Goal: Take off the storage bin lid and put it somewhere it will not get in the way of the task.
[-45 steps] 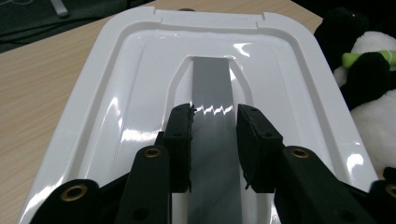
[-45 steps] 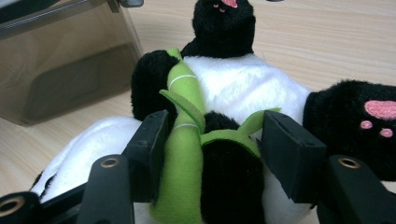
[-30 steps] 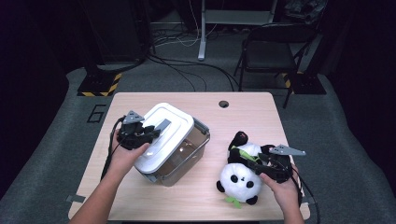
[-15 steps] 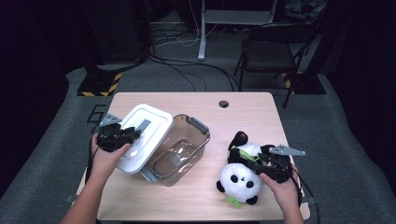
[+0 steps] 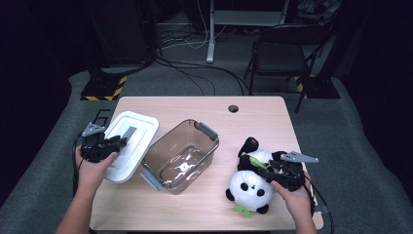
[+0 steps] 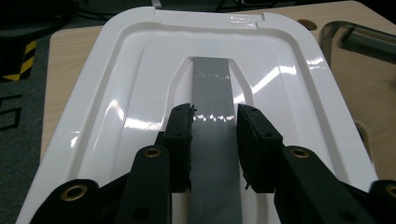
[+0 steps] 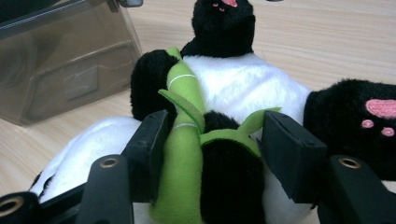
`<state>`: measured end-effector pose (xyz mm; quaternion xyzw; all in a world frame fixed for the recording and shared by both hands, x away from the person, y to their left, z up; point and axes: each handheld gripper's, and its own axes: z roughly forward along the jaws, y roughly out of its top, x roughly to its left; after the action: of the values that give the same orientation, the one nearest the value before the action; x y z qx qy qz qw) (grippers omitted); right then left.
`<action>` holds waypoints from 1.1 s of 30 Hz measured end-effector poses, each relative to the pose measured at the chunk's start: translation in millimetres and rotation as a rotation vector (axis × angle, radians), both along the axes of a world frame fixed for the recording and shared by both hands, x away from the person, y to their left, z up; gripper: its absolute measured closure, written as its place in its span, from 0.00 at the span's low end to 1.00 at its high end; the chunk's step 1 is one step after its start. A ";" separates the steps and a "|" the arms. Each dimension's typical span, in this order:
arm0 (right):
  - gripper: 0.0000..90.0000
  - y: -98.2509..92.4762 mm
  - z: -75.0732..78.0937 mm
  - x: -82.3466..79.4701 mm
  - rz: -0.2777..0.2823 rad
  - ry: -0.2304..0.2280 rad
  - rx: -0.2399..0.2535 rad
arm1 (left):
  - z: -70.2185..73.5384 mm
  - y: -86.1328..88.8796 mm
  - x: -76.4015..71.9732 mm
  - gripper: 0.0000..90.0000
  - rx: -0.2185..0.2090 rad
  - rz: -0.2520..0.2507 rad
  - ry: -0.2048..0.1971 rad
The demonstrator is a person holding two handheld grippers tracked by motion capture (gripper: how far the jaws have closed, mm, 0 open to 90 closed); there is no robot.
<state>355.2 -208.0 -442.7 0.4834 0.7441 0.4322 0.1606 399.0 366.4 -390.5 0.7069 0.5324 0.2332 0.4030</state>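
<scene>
Two grippers work the table [image 5: 253, 105]. At left, the left gripper [image 5: 117, 143] clenches the grey handle [image 6: 212, 88] of a white lid [image 5: 132, 141]. Mid-frame sits an uncovered clear box [image 5: 181, 156]. Lower right, the right gripper [image 5: 263, 168] grasps a panda toy [image 5: 249, 187].

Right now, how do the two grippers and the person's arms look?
Both the left gripper and the right gripper are black, each with two flat black jaws and brass-coloured pivot pins. Each carries a grey three-cornered plate on top and trails a black cable. The forearms are bare, with no sleeves.
</scene>
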 end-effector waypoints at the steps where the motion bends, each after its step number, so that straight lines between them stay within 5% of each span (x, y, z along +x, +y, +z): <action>1: 0.46 0.0 0.0 0.0 0.000 0.000 0.000 | -0.8 2.3 -0.6 0.74 0.000 0.007 0.002; 14: 0.46 0.6 -0.2 0.0 -0.002 0.000 -0.001 | -17.4 20.6 -3.2 0.74 0.018 0.058 0.011; 33: 0.46 0.7 -0.9 0.3 -0.001 0.000 0.001 | -65.0 35.8 0.9 0.74 0.015 0.098 0.032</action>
<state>355.5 -207.3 -443.6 0.4838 0.7436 0.4327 0.1606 400.0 402.2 -455.5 0.6866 0.5708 0.2453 0.3776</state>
